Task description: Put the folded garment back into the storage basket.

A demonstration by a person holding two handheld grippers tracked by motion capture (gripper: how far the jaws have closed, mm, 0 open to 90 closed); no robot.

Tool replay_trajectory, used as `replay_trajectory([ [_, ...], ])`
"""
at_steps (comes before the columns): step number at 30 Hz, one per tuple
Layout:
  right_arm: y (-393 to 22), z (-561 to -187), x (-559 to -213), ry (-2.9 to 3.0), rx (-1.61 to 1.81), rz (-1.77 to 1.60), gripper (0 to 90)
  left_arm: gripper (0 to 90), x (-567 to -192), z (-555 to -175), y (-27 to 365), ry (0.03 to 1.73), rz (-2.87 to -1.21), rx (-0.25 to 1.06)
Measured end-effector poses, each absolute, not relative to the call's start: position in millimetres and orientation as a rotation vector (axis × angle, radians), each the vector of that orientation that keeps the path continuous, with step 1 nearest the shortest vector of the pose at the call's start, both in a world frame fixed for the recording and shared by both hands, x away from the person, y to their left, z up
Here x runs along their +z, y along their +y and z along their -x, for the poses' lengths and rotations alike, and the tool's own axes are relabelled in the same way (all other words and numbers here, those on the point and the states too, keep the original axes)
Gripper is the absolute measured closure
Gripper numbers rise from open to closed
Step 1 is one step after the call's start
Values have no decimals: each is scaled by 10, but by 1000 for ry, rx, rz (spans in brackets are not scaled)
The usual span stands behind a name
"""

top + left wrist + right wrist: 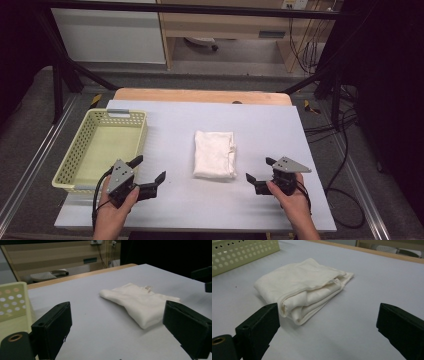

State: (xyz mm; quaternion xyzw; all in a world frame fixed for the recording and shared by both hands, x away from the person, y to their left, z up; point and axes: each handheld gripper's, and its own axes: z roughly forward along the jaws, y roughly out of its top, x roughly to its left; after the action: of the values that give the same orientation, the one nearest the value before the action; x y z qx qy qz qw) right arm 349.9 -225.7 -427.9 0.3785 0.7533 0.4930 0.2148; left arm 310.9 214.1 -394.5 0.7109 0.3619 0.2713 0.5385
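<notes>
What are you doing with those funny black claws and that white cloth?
A person holds a tool in each hand over a grey table. The left tool and the right tool both stand open and hold nothing. Between them lies a folded white cloth, not touched by either tool. A yellow basket sits at the left with nothing in it.
</notes>
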Motion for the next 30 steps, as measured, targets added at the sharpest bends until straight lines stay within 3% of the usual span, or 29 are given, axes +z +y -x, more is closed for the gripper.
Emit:
replay_trajectory([
  [14,-2232,-3485,-4256,2107,1367,-1002,49,82,-4004,-3188,1835,815,-1771,570],
  [30,-2253,-3495,-4277,2097,1345,-1033,44,104,-4265,-3572,1336,792,-1974,439],
])
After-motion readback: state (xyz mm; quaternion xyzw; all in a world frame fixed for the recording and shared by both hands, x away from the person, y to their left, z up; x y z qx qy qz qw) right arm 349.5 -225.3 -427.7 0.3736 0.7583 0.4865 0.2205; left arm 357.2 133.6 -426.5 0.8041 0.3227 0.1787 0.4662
